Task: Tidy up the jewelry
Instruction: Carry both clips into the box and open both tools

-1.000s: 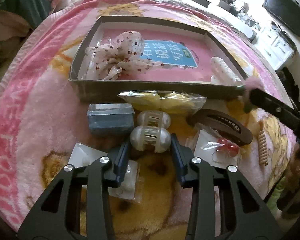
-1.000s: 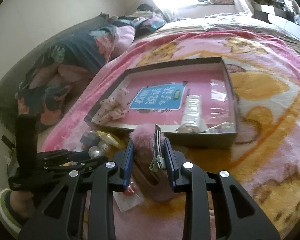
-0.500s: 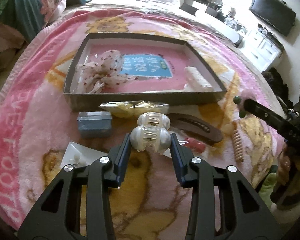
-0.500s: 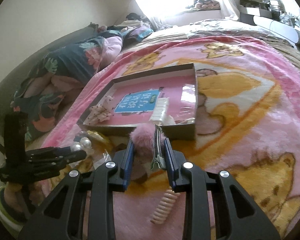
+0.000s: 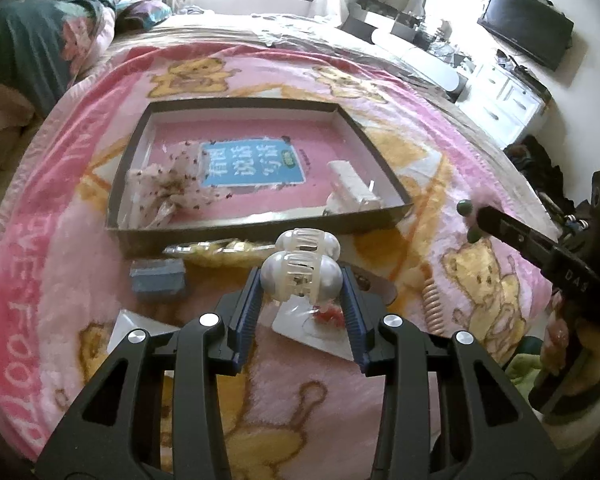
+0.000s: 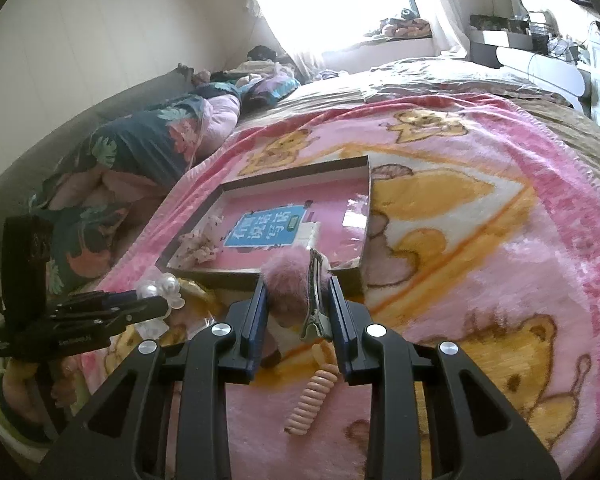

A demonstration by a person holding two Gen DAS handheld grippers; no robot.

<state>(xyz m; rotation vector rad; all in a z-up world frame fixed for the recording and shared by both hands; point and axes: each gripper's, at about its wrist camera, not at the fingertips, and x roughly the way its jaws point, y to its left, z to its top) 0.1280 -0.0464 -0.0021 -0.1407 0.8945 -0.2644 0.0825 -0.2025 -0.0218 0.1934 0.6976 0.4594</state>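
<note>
Left gripper (image 5: 302, 280) clamped on pearl claw clip (image 5: 301, 275) | right gripper (image 6: 298, 300) clamped on pink pompom clip (image 6: 290, 284) (both near box (image 5: 260, 226))

Your left gripper (image 5: 302, 286) is clamped on a pearly white claw clip (image 5: 302, 264), lifted clear of the pink bear-print blanket (image 5: 52, 264). Beyond it sits the shallow box (image 5: 260, 226), holding a spotted fabric scrunchie (image 5: 172, 190) at its left and a white clip (image 5: 352, 190) at its right, on a pink liner with a blue label. Just in front of the box lie a yellow item in clear wrap (image 5: 220, 249) and a small blue box (image 5: 158, 282) — a coiled peach hair tie (image 5: 432, 304) lies further right. Your right gripper (image 5: 470, 222) reaches in from the right edge, holding something with green tips — what exactly is unclear.
</note>
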